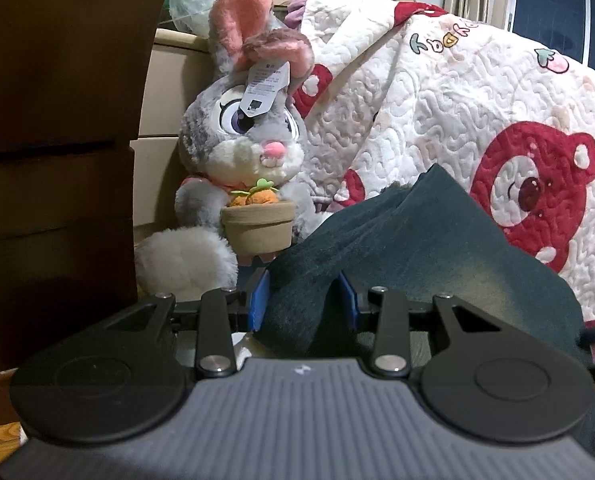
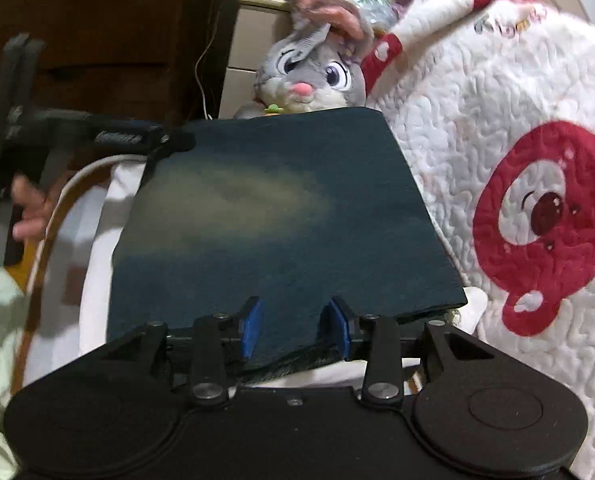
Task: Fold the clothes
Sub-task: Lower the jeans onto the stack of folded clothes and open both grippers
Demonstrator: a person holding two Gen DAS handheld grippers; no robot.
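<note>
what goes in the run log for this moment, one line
step: fold | left claw: shut on dark garment | right claw: shut on dark garment | garment: spread between claws

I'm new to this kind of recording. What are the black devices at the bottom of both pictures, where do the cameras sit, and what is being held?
Each picture comes from a camera on a handheld gripper, looking forward along its blue-padded fingers. A person holds one gripper in each hand. The left gripper pinches a bunched part of a dark teal garment; the right gripper grips its near edge, so the cloth spreads flat. In the right view, the left gripper holds the far corner. Behind sit a plush rabbit and a bear-print quilt.
</note>
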